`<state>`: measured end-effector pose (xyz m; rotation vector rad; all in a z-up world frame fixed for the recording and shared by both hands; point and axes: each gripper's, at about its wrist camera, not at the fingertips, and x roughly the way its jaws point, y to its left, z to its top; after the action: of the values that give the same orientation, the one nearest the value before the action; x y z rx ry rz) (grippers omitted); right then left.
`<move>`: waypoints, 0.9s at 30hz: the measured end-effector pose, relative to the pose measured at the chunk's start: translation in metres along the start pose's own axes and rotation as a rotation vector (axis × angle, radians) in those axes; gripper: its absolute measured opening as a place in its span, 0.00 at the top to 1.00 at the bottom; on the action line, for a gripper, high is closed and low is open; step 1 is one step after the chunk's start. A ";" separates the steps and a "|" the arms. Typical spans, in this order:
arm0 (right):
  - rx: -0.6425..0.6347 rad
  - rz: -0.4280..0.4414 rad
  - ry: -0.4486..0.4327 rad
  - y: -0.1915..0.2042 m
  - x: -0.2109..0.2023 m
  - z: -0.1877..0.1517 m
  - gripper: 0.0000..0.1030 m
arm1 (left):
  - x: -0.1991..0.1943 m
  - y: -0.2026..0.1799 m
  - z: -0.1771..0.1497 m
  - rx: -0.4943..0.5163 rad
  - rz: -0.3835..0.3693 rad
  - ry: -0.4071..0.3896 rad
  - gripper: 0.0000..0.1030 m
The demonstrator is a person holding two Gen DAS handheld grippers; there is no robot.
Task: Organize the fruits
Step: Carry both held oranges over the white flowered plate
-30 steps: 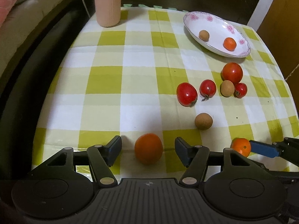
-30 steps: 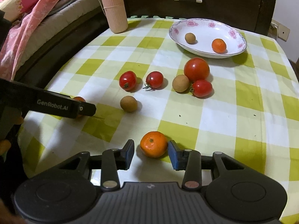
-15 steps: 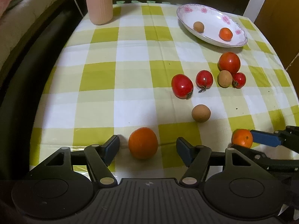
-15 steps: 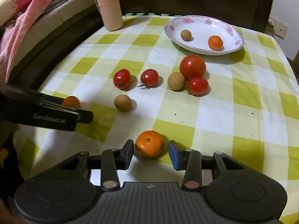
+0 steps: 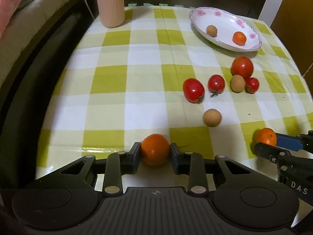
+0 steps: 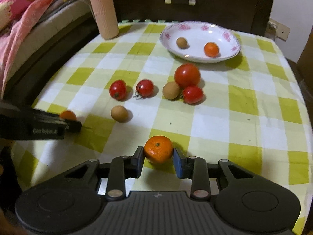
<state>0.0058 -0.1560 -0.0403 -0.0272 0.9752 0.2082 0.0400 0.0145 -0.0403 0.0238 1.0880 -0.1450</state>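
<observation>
Tangerines [image 5: 155, 149] [image 6: 158, 148] clamped in left gripper [image 5: 155, 154] and right gripper [image 6: 158, 156], stem-end up.

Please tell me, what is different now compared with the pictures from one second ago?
Both grippers closed. The left gripper, open a second ago, now clamps the round orange mandarin on the checked tablecloth. The right gripper likewise now clamps its own orange mandarin. The red tomatoes, brown round fruits and white flowered dish stayed as they were.
</observation>
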 end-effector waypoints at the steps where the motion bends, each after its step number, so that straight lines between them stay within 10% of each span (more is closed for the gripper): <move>1: 0.003 -0.002 -0.009 -0.001 -0.004 0.000 0.70 | -0.002 -0.002 -0.001 0.001 0.001 -0.004 0.62; 27: 0.141 -0.024 -0.132 -0.061 -0.009 0.084 0.70 | -0.004 -0.061 0.096 0.066 -0.143 -0.116 0.62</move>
<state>0.0804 -0.2072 0.0102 0.1032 0.8559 0.1173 0.1149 -0.0537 0.0106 -0.0029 0.9685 -0.3076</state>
